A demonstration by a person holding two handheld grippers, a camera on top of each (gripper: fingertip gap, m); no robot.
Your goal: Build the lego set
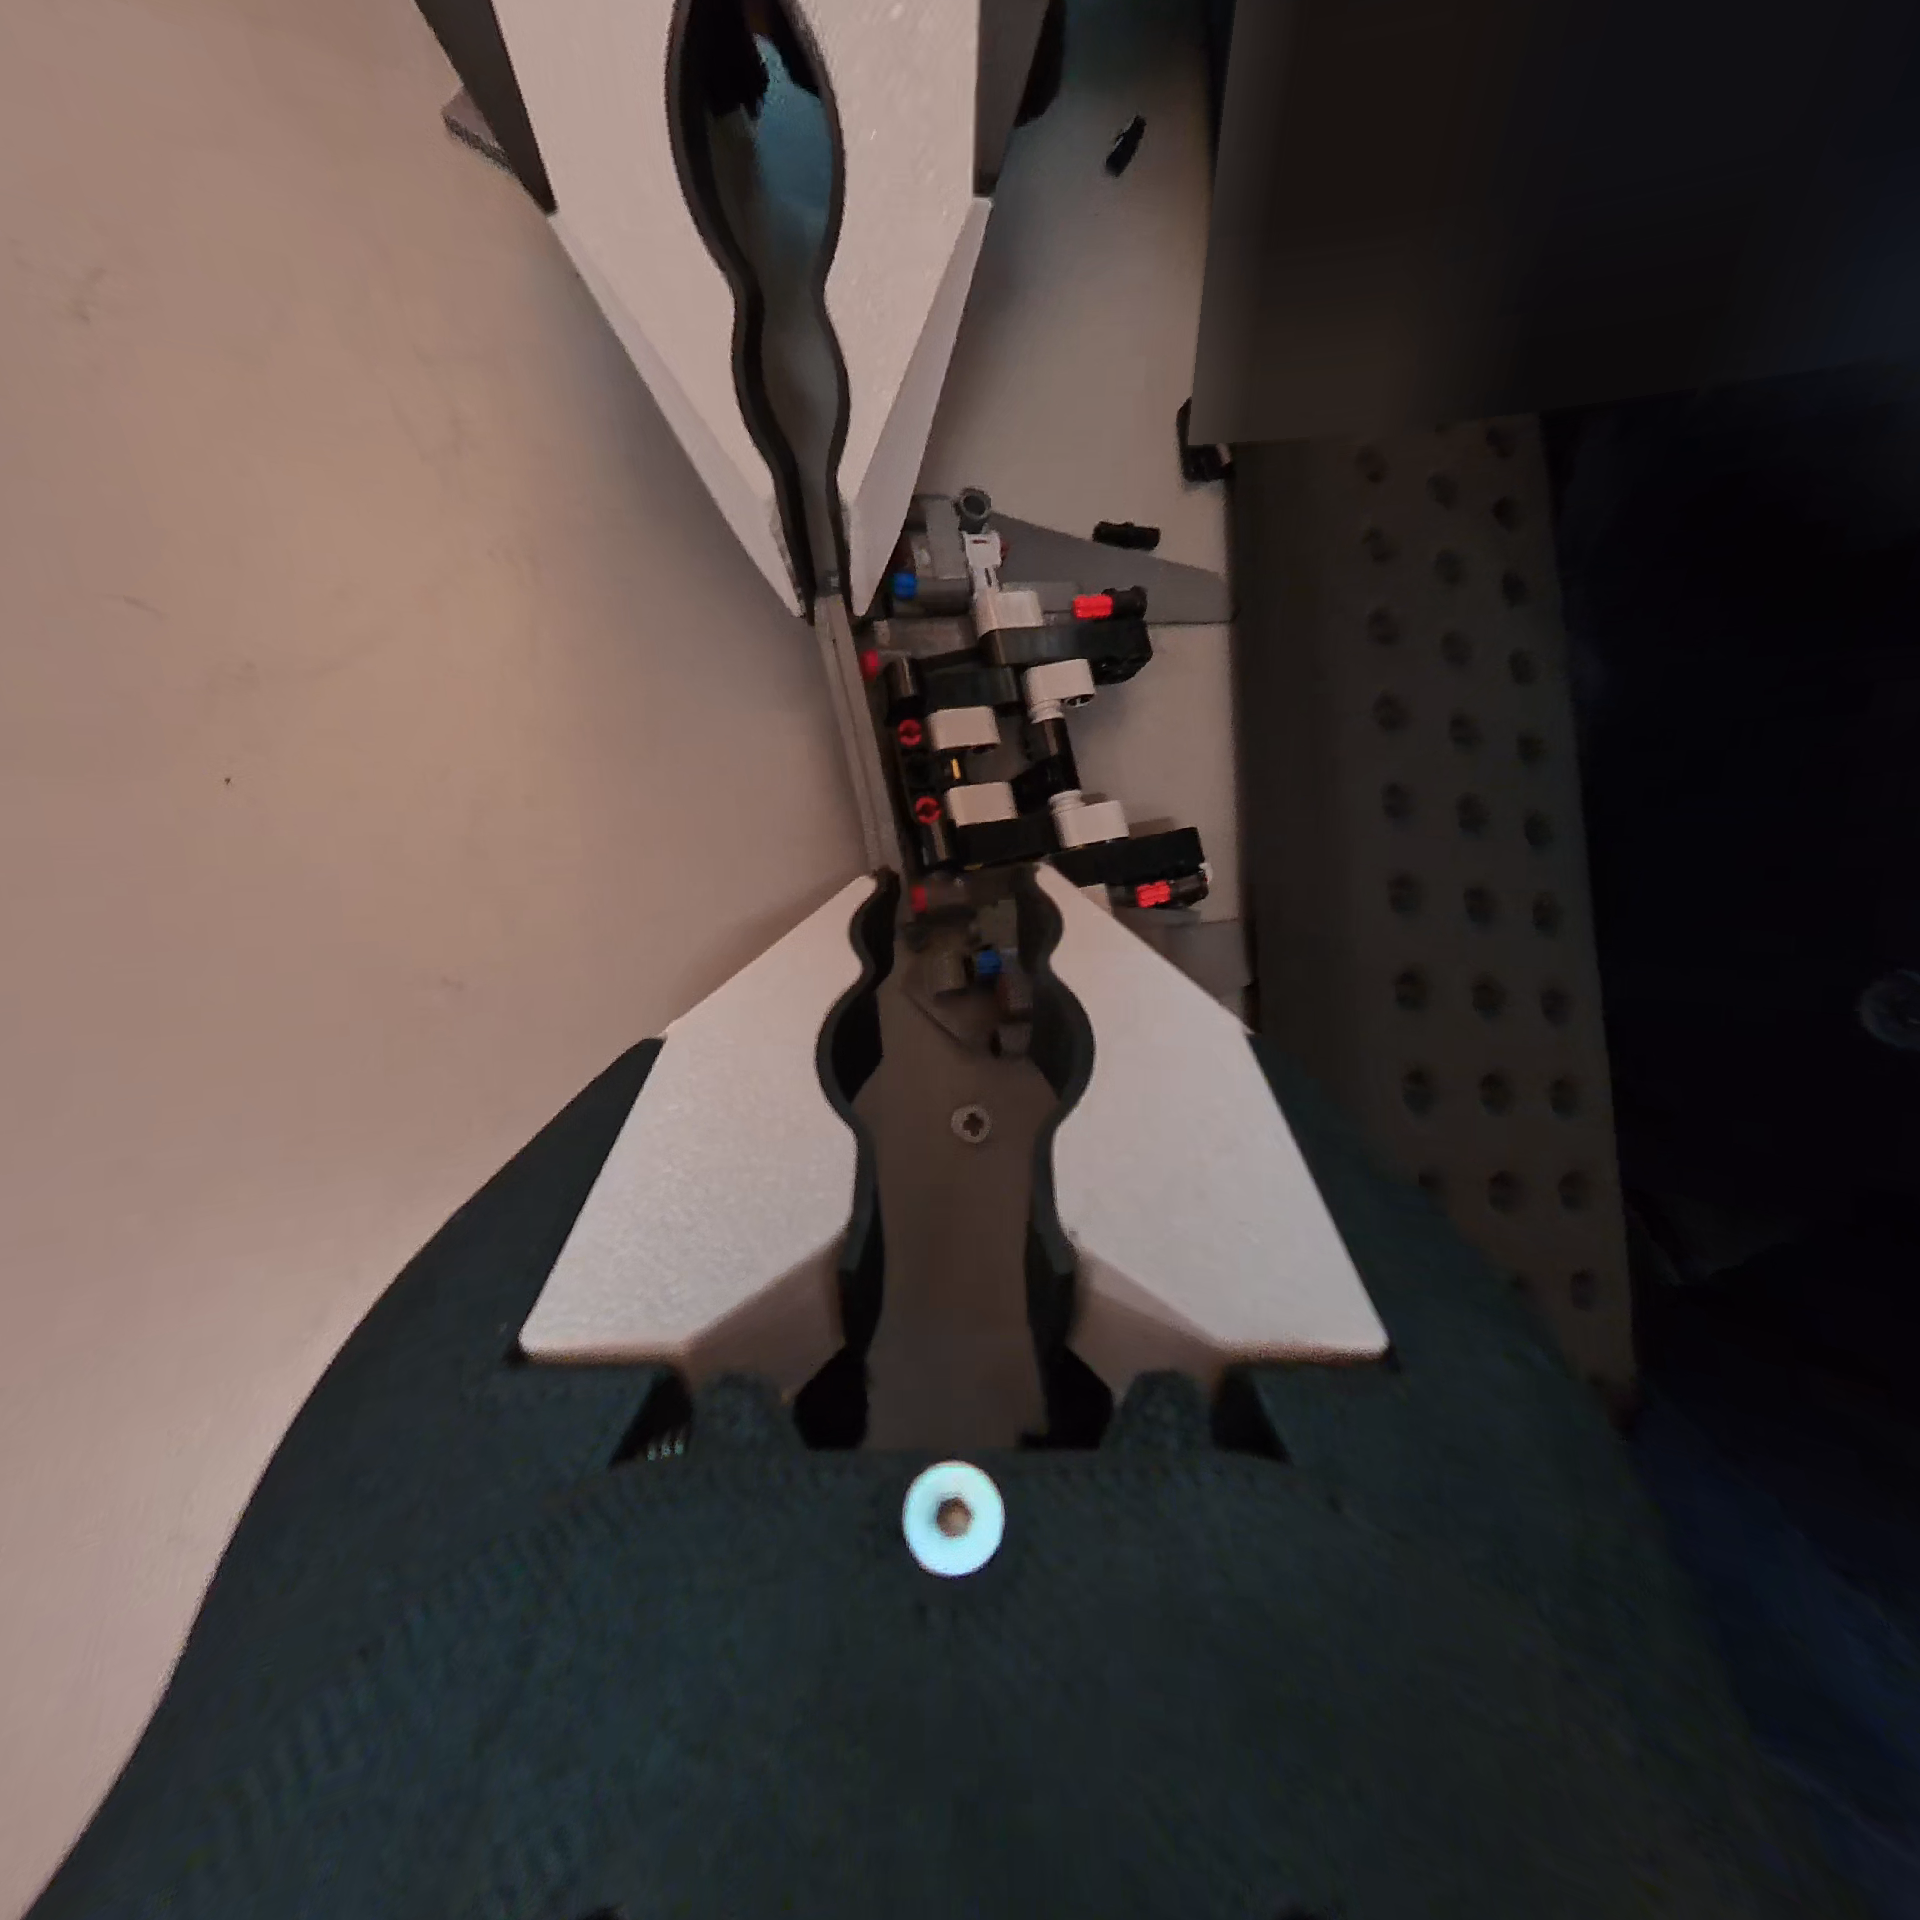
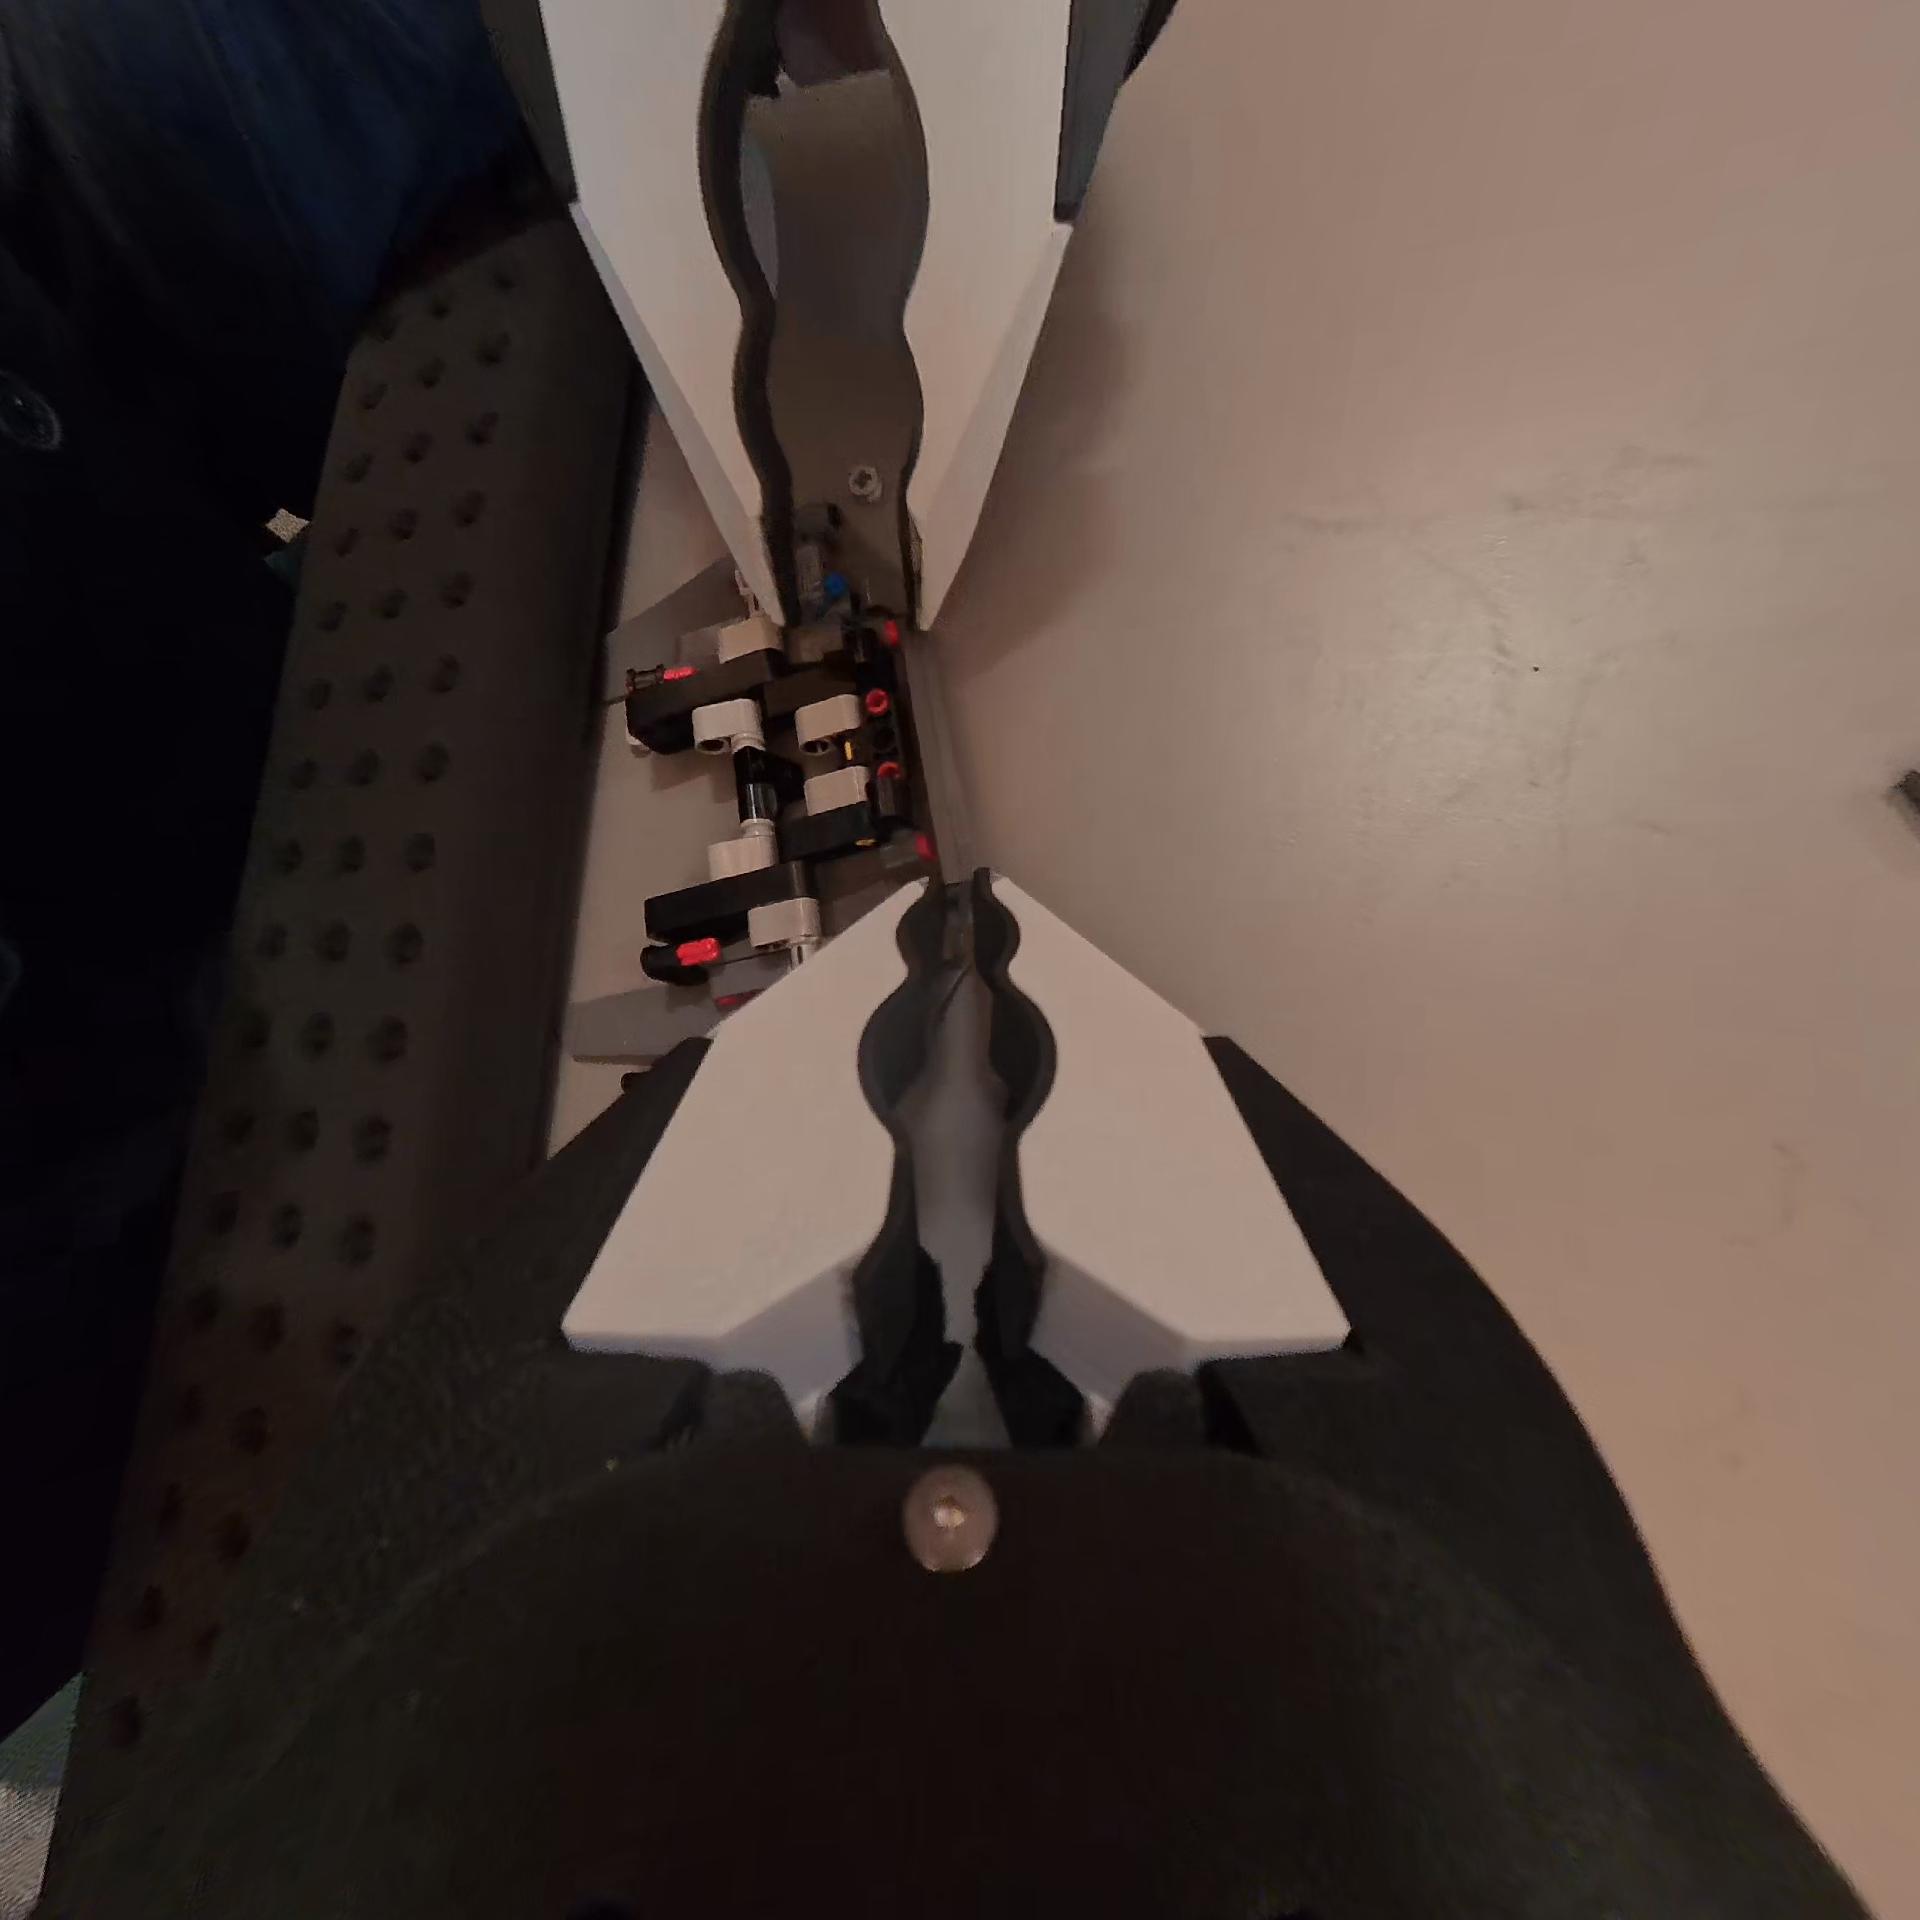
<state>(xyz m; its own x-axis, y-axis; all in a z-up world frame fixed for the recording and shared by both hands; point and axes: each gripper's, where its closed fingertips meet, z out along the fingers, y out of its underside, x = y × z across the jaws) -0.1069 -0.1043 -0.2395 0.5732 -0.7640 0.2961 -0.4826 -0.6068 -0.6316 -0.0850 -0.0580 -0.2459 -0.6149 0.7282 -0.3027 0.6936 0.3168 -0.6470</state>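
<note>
Lego assembly (image 1: 1013,727) partly built: black beams, white connectors, red pins joined. Left gripper (image 1: 951,904) and right gripper (image 2: 951,894) both clamp its opposite ends. Loose black pieces (image 1: 1124,140) lie far off, unfitted.

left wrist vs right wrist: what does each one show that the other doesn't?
Only the left wrist view: loose small black pieces on the table, and the dark underside of a shelf or box above the perforated panel.

Only the right wrist view: a small dark piece lying alone on the tabletop at the right edge.

Both: the lego assembly of black beams, white connectors and red pins on grey panels, gripped from opposite ends by the left gripper and right gripper, beside the perforated panel.
</note>
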